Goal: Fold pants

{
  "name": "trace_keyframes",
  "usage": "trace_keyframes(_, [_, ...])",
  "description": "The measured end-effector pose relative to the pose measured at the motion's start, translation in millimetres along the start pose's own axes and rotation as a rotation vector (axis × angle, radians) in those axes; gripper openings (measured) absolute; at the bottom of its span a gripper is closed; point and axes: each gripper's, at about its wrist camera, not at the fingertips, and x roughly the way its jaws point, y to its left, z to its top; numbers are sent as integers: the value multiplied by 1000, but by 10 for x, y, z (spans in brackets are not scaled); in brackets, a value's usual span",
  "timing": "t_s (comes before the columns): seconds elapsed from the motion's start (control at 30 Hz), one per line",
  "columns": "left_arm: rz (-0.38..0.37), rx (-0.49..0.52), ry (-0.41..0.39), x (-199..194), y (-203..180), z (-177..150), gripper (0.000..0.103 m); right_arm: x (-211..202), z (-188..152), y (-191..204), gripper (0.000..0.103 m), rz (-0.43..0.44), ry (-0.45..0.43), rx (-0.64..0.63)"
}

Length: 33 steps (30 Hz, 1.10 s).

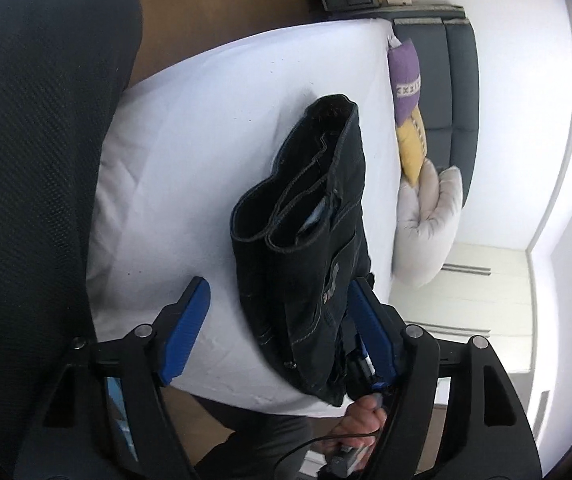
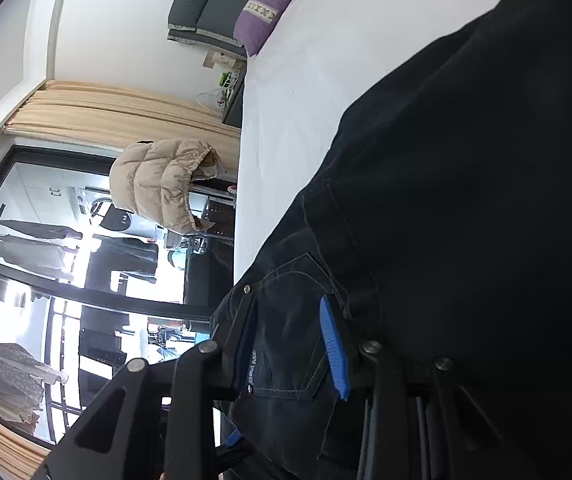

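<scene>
Dark navy jeans (image 1: pixel 310 240) lie folded in a thick bundle on the white bed (image 1: pixel 189 152), leg hems facing the camera. My left gripper (image 1: pixel 277 320) is open; its blue fingers (image 1: pixel 185 332) straddle the near end of the bundle without clamping it. In the right wrist view the jeans (image 2: pixel 446 200) fill the right side, back pocket towards the camera. My right gripper (image 2: pixel 290 344) has its blue pads (image 2: pixel 334 348) on either side of the pocket fabric near the waistband, shut on the jeans.
A purple pillow (image 1: pixel 404 80), a yellow pillow (image 1: pixel 412 148) and a white cushion (image 1: pixel 430 216) lie at the bed's head by a dark headboard (image 1: pixel 458 92). A beige puffer jacket (image 2: pixel 161 184) hangs beside the bed, before a glass door.
</scene>
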Motion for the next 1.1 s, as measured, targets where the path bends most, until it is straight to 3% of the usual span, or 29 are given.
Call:
trace_keyframes(0.2, [5, 28, 8, 84, -60, 44, 68, 17, -8, 24, 35, 2, 23, -17])
trace_keyframes(0.23, [12, 33, 10, 98, -70, 49, 58, 7, -3, 21, 33, 6, 28, -19])
trace_keyframes(0.27, [21, 36, 11, 102, -98, 57, 39, 12, 6, 31, 32, 7, 35, -24])
trace_keyframes(0.3, [37, 31, 17, 133, -105, 77, 32, 27, 13, 50, 29, 4, 38, -28])
trace_keyframes(0.57, [82, 107, 25, 288, -363, 123, 19, 109, 239, 135, 20, -102, 117, -86])
trace_keyframes(0.7, [99, 222, 6, 295, -657, 102, 18, 223, 354, 5, 20, -193, 189, -71])
trace_keyframes(0.73, [103, 255, -2, 287, -740, 87, 17, 293, 345, -59, 7, -219, 227, -62])
trace_keyframes(0.77, [106, 292, -11, 291, -851, 71, 17, 333, 327, -97, 0, -240, 242, -65])
trace_keyframes(0.97, [123, 555, -57, 419, -1642, -177, 18, 396, 170, -86, 0, -258, 213, -142])
trace_keyframes(1.0, [124, 592, -50, 500, -1800, -222, 18, 373, 183, -70, 1, -248, 211, -138])
trace_keyframes(1.07, [131, 652, -45, 628, -2018, -305, 18, 263, 237, -48, 21, -190, 197, -88])
trace_keyframes(1.1, [138, 704, -35, 752, -2195, -378, 18, 163, 280, -28, 47, -149, 169, -69])
